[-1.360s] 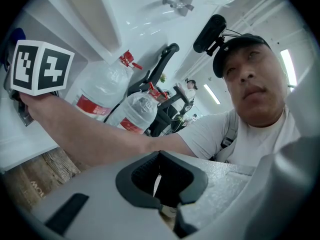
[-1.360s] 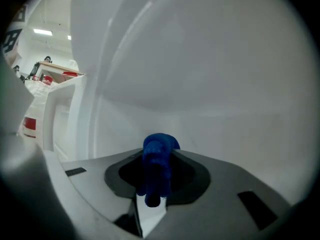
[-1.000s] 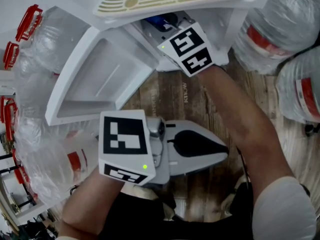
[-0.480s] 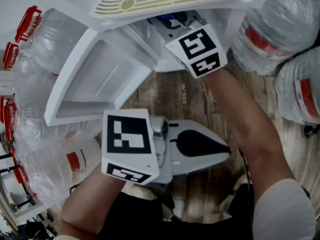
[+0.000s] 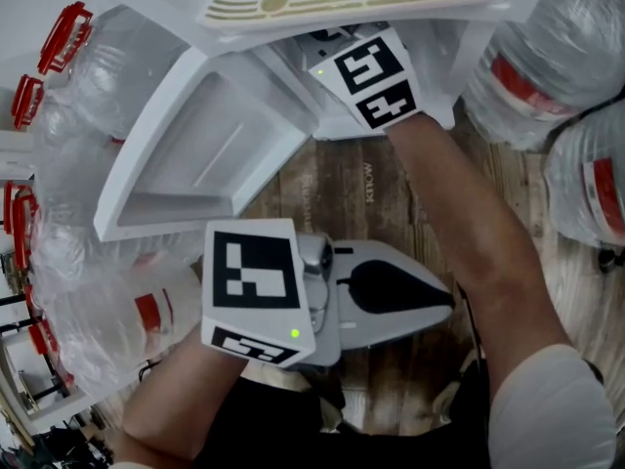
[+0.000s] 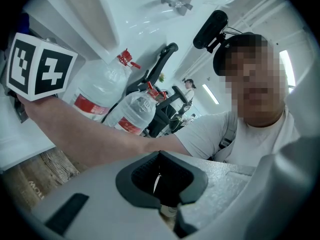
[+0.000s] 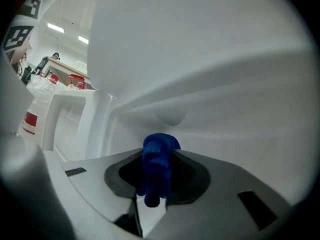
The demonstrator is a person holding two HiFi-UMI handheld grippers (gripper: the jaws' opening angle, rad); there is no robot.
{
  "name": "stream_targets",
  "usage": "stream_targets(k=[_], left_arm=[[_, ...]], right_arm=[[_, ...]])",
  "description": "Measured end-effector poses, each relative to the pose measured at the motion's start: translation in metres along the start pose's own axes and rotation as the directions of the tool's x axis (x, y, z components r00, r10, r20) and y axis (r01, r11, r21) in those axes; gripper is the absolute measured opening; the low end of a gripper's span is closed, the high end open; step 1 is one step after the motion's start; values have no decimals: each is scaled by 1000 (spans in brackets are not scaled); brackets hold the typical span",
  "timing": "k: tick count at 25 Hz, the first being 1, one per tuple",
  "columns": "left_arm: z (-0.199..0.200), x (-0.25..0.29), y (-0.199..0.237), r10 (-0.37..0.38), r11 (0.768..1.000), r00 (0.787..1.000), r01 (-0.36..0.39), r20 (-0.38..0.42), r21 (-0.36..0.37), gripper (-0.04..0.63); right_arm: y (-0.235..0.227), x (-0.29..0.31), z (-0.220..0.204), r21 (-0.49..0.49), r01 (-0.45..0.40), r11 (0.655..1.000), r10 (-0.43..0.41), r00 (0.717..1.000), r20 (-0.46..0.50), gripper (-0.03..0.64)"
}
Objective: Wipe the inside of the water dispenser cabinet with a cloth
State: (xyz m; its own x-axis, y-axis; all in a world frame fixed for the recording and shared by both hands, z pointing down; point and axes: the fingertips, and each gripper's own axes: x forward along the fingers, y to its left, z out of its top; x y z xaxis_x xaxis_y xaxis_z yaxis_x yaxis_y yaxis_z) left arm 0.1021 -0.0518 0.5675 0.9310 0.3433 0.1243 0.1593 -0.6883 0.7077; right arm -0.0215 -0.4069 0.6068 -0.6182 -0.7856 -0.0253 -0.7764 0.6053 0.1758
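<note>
Right hand-held gripper (image 7: 156,156), inside the water dispenser cabinet (image 7: 210,74), clamps the soft, likely limp blue cloth (image 7: 158,176) at its bunched fold.

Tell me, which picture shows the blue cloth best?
The right gripper view: the cloth sits pinched in the right gripper, right up close, inside the white cabinet. In the head view that gripper's marker cube covers it. The left gripper view doesn't show it.
</note>
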Motion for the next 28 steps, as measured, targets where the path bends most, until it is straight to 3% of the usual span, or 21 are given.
stream_targets(k=[9,18,21,24,28], left_arm=[[0,1,-3,-14,1000,1000,14,0,7,2],[6,5,-7,-50,999,999,49,7,20,2],[11,7,-15,-99,994,995,99,8,35,2],[15,7,-28,-162,985,987,162,5,52,2],[20,5,-41,-230,970,973,230,-11,75,2]], right_arm=[[24,-25,3,-26,-27,999,28,999,22,95],[44,-51,1,21,-65,998,65,998,5,95],[28,-62,1,62,11,998,-11,1000,-2,95],[-3,-72,-5,87,154,984,-152,988,-28,95],[-49,-85,-22,68,370,927,-362,926,-104,95]])
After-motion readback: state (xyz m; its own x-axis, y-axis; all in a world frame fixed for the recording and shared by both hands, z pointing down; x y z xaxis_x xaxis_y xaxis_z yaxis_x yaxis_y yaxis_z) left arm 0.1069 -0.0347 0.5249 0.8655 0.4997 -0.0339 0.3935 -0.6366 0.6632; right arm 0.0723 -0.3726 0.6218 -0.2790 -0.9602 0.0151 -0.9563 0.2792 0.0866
